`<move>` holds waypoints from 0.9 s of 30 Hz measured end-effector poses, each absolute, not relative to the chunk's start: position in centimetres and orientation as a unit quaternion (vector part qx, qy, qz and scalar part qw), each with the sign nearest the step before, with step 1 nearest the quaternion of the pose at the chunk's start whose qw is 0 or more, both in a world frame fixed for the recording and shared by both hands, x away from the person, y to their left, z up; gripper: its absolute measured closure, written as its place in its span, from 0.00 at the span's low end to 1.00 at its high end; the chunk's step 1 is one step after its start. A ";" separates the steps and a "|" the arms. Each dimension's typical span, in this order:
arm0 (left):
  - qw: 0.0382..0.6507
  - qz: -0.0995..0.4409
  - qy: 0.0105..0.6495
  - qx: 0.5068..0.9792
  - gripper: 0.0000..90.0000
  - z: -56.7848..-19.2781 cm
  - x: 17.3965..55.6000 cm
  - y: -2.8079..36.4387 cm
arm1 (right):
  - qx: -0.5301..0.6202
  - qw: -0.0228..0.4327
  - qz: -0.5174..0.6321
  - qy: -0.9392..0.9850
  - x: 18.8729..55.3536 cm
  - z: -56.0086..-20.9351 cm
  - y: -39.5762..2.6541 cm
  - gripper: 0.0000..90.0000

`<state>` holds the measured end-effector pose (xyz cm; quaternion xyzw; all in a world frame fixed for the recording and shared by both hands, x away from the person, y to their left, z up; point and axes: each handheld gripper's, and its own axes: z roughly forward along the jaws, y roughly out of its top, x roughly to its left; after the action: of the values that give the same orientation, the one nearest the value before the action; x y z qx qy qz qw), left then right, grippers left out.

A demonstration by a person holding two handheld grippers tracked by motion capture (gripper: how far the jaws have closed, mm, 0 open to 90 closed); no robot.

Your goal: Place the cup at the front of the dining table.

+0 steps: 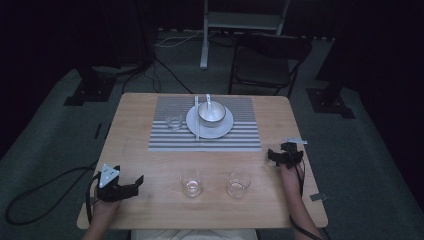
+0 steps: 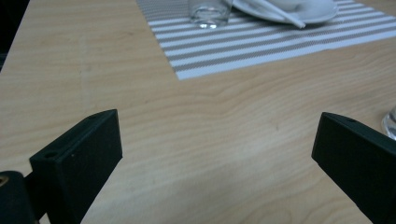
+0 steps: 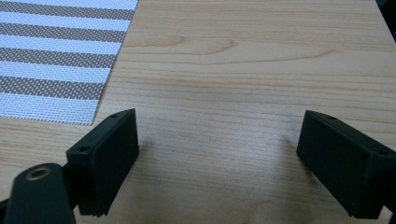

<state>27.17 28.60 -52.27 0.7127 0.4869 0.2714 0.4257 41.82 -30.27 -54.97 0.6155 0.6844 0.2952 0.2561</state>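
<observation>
Two empty clear glasses stand near the table's front edge: one (image 1: 191, 181) left of centre, the other (image 1: 238, 183) to its right. My left gripper (image 1: 137, 184) lies low at the front left, jaws pointing right toward the nearer glass and still apart from it. In the left gripper view the left gripper (image 2: 217, 135) is open over bare wood, and the rim of a glass (image 2: 390, 124) shows at the right edge. My right gripper (image 1: 272, 156) rests at the table's right side. In its own view the right gripper (image 3: 217, 135) is open with nothing between the jaws.
A striped placemat (image 1: 240, 135) lies at the back centre. On it are a third glass (image 1: 173, 118), a white plate (image 1: 220, 131) with a bowl (image 1: 211, 112) and spoon, and chopsticks (image 1: 196, 120). A dark chair (image 1: 267, 60) stands beyond the wooden table (image 1: 150, 160).
</observation>
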 end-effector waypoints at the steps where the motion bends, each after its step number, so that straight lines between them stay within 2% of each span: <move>1: 0.423 0.273 0.487 0.713 0.02 -52.4 27.0 28.7 | 0.616 0.256 0.295 0.684 41.8 -55.0 -30.3 0.13; 13: 0.408 0.281 0.481 0.723 0.02 -52.9 25.1 29.3 | 0.616 0.256 0.295 0.684 41.8 -55.0 -30.3 0.13; 19: 0.414 0.274 0.489 0.717 0.02 -52.9 24.1 30.0 | 0.617 0.256 0.295 0.683 41.8 -55.0 -30.2 0.13; 27: 0.413 0.290 0.489 0.711 0.02 -52.7 23.1 30.5 | 0.617 0.256 0.295 0.683 41.8 -55.0 -30.2 0.13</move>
<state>23.10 30.46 -52.74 0.7109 0.4894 0.2903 0.4132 41.78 -30.25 -54.97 0.6166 0.6834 0.2949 0.2563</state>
